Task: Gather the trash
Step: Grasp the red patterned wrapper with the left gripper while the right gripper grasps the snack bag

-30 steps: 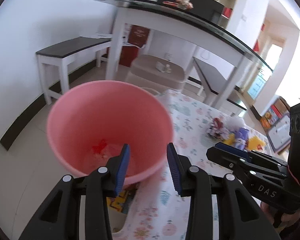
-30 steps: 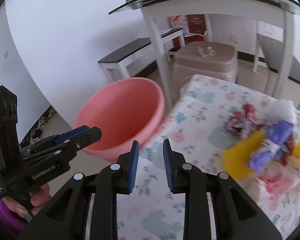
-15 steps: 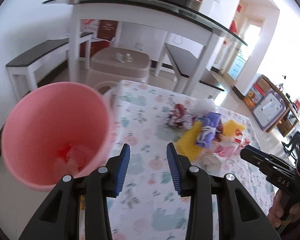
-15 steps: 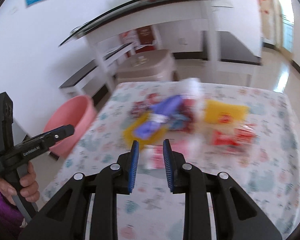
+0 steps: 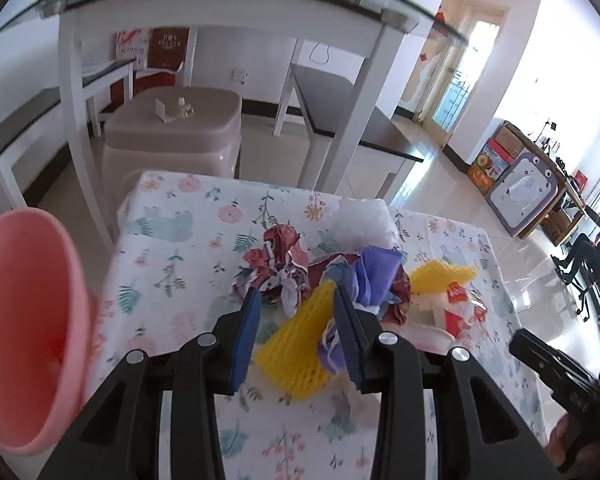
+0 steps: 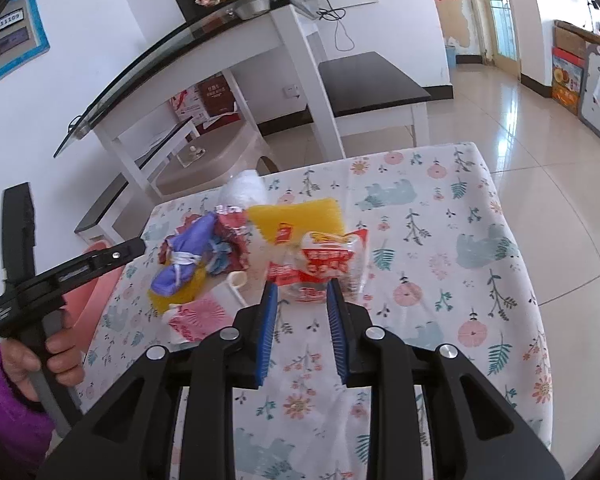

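A heap of trash lies on the floral tablecloth [image 5: 172, 264]: a yellow foam net [image 5: 300, 348], purple wrap [image 5: 374, 280], crumpled red wrapper [image 5: 280, 256], white foam [image 5: 360, 220]. The pink basin [image 5: 24, 320] stands off the table's left edge. My left gripper [image 5: 296, 312] is open, its fingers either side of the yellow net's tip. My right gripper [image 6: 302, 300] is open and empty, just short of a red-and-white plastic bag [image 6: 326, 264]. The heap [image 6: 204, 240] and the left gripper [image 6: 100, 260] also show in the right wrist view.
A glass-topped white table [image 5: 228, 12] stands behind, with a beige stool [image 5: 172, 136] and dark benches [image 5: 352, 120] under it. A pink-patterned wrapper [image 6: 196, 318] and a white spoon [image 6: 236, 284] lie near the heap. Tiled floor [image 6: 540, 120] lies to the right.
Both grippers swung right from the pink basin to the trash heap. The left now straddles the yellow net; the right has closed in on the red-and-white bag. Both stay open.
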Motion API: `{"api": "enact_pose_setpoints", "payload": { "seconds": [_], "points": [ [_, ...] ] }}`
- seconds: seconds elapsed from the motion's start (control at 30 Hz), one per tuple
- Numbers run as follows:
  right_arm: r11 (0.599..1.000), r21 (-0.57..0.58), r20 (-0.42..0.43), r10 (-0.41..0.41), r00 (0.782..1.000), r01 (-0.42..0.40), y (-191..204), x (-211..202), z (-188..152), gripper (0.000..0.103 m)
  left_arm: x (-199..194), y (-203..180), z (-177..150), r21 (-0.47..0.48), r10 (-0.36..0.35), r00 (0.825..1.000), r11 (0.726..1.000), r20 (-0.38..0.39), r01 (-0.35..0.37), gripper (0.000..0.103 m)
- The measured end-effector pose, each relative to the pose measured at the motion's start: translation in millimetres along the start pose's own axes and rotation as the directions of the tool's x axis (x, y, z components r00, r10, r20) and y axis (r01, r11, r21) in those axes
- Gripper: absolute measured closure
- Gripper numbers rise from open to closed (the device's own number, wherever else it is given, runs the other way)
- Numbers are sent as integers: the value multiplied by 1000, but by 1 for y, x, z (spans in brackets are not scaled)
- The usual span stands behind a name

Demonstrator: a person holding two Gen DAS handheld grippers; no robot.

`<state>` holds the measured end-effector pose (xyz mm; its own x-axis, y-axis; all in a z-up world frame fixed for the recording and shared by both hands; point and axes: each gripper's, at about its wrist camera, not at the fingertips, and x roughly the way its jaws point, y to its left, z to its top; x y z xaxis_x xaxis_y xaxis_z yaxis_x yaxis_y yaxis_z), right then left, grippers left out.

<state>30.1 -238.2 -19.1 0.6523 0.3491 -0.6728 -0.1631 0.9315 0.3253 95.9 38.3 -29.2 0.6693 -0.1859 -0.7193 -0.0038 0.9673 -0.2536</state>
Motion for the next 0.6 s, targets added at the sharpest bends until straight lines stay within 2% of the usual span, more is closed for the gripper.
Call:
{"api": "enact_pose_setpoints", "payload": {
  "seconds": [0.1, 0.2, 0.27, 0.3, 0.6],
  "points": [
    [1000, 5, -1, 1, 1000, -1, -5, 2, 2, 77, 18, -2, 3, 0, 22, 1000, 1000, -18, -22, 68],
    [1000, 9, 0, 3, 1000, -3, -9, 4, 5, 76, 33, 0, 5, -9, 36, 999, 999, -41, -36, 78],
    [1000, 15, -1, 4, 1000, -4, -12, 5, 6, 61, 40, 3, 5, -17, 25, 998, 1000, -60, -26, 97],
    [1000, 24, 2, 7, 1000, -7, -14, 6, 6, 59, 40, 4, 4, -18, 14, 998, 1000, -59, -16, 99],
    [1000, 18, -35, 4, 999, -4, -21, 25, 10, 58, 5, 12, 2, -25, 0, 999, 1000, 38, 1, 102]
  ]
}}
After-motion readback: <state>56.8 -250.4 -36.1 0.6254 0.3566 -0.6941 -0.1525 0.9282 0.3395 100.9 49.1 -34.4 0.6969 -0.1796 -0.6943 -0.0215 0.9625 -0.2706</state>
